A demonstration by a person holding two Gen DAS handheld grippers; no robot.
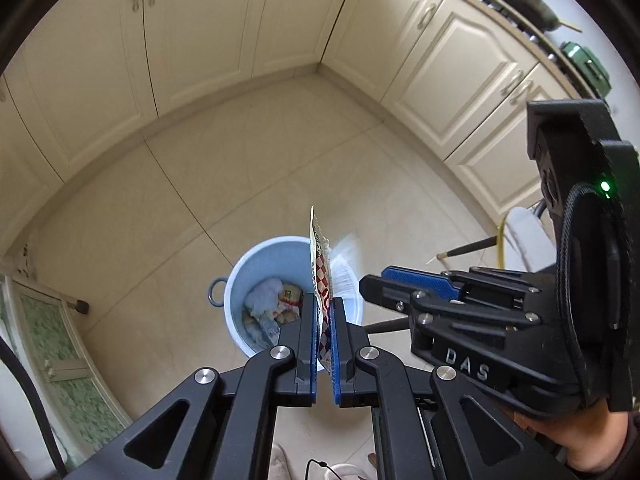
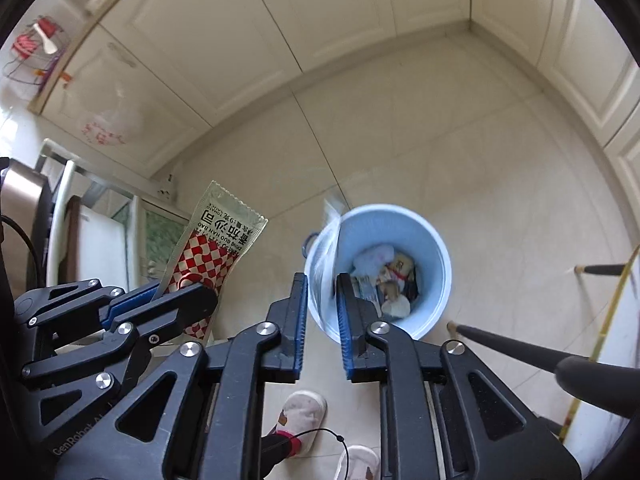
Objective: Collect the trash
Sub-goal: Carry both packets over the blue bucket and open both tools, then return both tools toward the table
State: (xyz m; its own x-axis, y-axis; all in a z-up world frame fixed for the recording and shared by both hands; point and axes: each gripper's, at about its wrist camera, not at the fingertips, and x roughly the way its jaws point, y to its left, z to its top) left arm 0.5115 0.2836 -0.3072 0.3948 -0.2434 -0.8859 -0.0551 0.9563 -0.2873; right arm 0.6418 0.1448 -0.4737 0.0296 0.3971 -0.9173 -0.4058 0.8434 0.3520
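A light blue bin (image 1: 256, 256) stands on the tiled floor below both grippers, with crumpled paper and wrappers inside. My left gripper (image 1: 322, 300) is shut on a ketchup sachet (image 1: 320, 264) with a red and white check print, held upright over the bin's rim. In the right wrist view the same sachet (image 2: 216, 240) sticks up from the left gripper (image 2: 182, 292), left of the bin (image 2: 436, 248). My right gripper (image 2: 322, 278) hangs over the bin with its pads apart. A blurred pale wrapper (image 2: 326, 240) shows at its fingertips, and also at the right gripper (image 1: 374, 278) as a white smear (image 1: 344, 264).
Cream cabinet doors (image 1: 208, 32) line the floor on two sides. Dark furniture legs (image 2: 520, 344) and a yellow pole (image 2: 612, 292) stand right of the bin. A person's slippered feet (image 2: 300, 412) are just below the grippers. A pan (image 1: 524, 0) sits on the counter.
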